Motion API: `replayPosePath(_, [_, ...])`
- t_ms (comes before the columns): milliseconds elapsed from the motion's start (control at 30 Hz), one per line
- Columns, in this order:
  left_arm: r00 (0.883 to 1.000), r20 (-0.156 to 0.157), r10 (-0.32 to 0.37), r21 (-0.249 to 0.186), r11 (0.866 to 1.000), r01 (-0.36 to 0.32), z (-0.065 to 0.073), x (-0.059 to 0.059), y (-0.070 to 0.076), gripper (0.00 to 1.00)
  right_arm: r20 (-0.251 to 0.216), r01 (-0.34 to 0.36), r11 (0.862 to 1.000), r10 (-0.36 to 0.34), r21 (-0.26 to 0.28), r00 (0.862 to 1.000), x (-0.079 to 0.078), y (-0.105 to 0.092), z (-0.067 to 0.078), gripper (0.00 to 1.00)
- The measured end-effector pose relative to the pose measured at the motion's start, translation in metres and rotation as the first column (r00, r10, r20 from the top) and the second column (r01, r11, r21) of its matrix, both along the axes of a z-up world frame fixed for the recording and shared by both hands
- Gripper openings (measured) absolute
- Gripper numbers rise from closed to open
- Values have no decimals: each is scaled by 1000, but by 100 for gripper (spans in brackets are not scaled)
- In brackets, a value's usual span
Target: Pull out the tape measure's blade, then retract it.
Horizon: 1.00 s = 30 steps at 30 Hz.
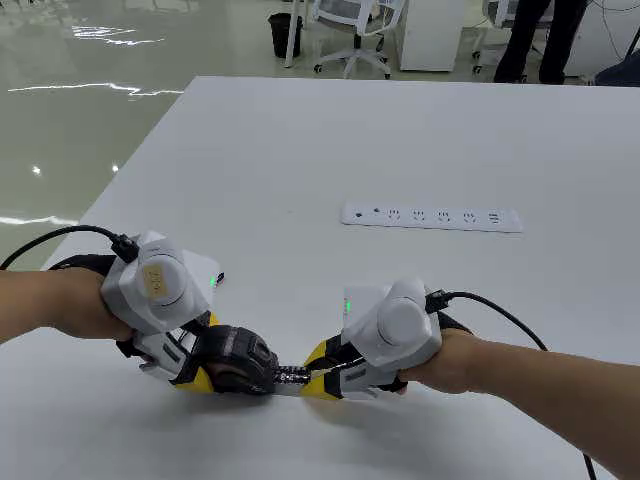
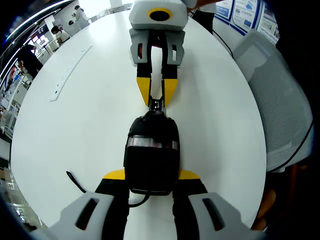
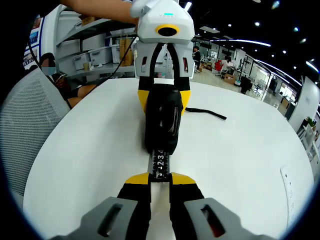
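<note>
Tape measure (image 1: pixel 240 360) held between two tongs over the near part of the white tabletop (image 1: pixel 400 140).
The left tongs (image 1: pixel 200 352) are clamped around its black case. A short stretch of numbered blade (image 3: pixel 160 162) runs to the right tongs (image 1: pixel 318 372), which pinch its end. A power strip (image 1: pixel 432 216) lies well apart behind.

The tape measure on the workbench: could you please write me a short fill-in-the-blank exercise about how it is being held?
1. The left gripper is shut on the tape measure, whose case is ____ in colour.
2. The right gripper is shut on the blade, and its fingertips are ____ in colour.
3. The power strip lying on the table is ____ in colour.

Missing words: black; yellow; white.
</note>
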<state>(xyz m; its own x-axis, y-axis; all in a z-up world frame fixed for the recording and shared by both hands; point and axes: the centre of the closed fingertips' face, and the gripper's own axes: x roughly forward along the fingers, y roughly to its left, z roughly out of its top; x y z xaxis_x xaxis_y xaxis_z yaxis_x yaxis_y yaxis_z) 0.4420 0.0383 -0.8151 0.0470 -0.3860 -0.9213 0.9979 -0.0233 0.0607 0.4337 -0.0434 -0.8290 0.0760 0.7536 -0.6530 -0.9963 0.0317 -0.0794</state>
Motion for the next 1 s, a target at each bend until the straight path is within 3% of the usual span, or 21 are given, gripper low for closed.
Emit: replayPosePath(1000, [1000, -2, 3, -5, 1000, -3, -1, -1, -2, 28, -5, 2, 1000, -2, -9, 1000, -1, -14, -2, 12])
